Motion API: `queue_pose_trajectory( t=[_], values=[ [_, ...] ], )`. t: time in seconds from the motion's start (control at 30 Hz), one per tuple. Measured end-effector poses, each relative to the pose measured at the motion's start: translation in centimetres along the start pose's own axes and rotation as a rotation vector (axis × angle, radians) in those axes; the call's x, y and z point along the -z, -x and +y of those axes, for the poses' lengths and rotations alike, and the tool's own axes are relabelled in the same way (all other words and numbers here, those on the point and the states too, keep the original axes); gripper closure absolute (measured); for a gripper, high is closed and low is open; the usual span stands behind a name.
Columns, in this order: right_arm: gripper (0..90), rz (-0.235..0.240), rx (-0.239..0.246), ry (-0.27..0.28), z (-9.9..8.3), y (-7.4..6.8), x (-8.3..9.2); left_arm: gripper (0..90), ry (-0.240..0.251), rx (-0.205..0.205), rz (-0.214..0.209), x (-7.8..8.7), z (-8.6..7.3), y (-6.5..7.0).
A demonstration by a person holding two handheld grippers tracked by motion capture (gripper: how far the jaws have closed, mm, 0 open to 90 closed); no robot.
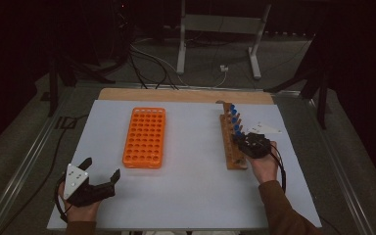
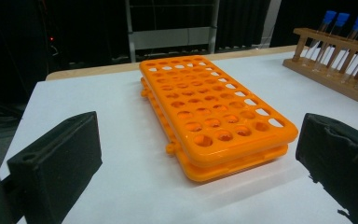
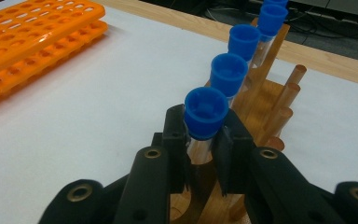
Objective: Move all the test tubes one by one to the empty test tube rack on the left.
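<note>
On the white table [image 1: 186,196], your right gripper [image 3: 204,140] clamps the nearest blue-capped tube [image 3: 206,112] in the wooden rack [image 1: 232,156], while your left gripper [image 1: 100,169] rests wide open near the orange rack [image 1: 145,137].

On the tabletop [image 1: 186,196], the rack [image 1: 145,137] lay left of the stand [image 1: 230,147]; my right claw [image 3: 205,154] gripped the nearest tube [image 3: 204,122] in it; my left claw [image 1: 100,169] sat near-left.

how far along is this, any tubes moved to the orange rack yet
Nothing looks done yet: the orange rack shows every hole empty. In hand: the right tool is shut on the nearest blue-capped tube, which sits in the wooden rack. The left tool hangs open by the orange rack. Left: lifting that tube out, and the other tubes behind it.
</note>
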State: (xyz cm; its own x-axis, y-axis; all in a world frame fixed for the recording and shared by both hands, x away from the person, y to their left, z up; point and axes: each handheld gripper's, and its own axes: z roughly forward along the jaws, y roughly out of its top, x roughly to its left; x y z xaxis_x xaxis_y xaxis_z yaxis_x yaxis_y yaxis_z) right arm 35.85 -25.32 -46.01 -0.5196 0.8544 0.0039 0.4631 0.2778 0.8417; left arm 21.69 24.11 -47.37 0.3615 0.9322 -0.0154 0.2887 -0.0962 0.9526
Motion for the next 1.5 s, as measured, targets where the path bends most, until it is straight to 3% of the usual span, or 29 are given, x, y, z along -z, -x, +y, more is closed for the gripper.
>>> queue_pose_trajectory(
  t=[0.3, 0.43, 0.7, 1.07, 1.37, 1.5],
  values=[
    [77.1, -0.002, -0.011, 0.012, 0.2, 0.1, 0.6, 1.2, -0.005, -0.012, -0.003, -0.1, 0.5, 0.1],
    [77.1, 0.003, -0.011, 0.022, 0.8, 0.2, 1.1, 1.2, -0.010, 0.000, -0.029, -0.4, 1.2, 0.2],
    [77.2, 0.007, 0.016, 0.045, 2.4, -0.1, 2.4, 1.2, -0.025, -0.038, -0.087, -1.6, 2.5, 1.3],
    [77.2, -0.004, 0.043, 0.076, 4.4, -0.6, 4.3, 1.2, -0.019, -0.067, -0.105, -3.2, 4.9, 2.0],
    [77.2, 0.034, 0.048, 0.086, 4.8, -1.4, 4.4, 1.2, 0.007, -0.049, -0.167, -4.7, 6.6, 2.8],
    [77.2, 0.051, 0.045, 0.084, 4.8, -1.7, 4.1, 1.2, 0.010, -0.069, -0.188, -5.5, 7.0, 3.5]
  ],
)
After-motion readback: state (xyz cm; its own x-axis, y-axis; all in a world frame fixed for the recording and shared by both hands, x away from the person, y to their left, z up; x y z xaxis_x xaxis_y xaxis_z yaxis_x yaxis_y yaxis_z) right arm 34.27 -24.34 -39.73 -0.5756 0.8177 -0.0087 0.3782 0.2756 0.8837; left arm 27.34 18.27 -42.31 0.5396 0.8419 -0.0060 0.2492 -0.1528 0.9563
